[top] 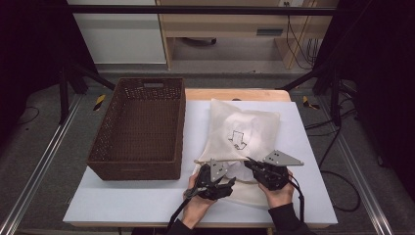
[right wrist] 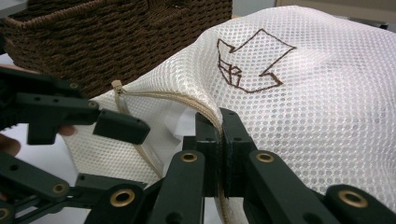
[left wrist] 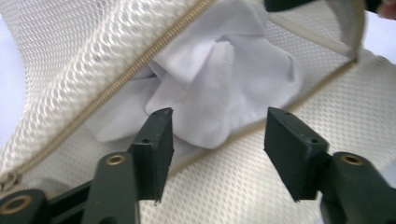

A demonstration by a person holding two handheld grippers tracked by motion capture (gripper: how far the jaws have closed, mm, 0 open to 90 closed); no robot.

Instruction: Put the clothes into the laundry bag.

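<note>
A brown wicker basket (top: 139,127) is sitting at the left of the white table (top: 303,147), well apart from its near edge, leaving bare table in front. Just right of it, a white mesh laundry bag (top: 242,129) is lying flat, its zipped mouth gaping toward the person. The left gripper (top: 214,185) is hovering at that mouth, jaws spread, with a white garment (left wrist: 219,88) lying inside between them. The right gripper (right wrist: 220,135) is pinching the bag's zipper edge (right wrist: 187,100), lifting it; both hands are reaching in from the near edge.
</note>
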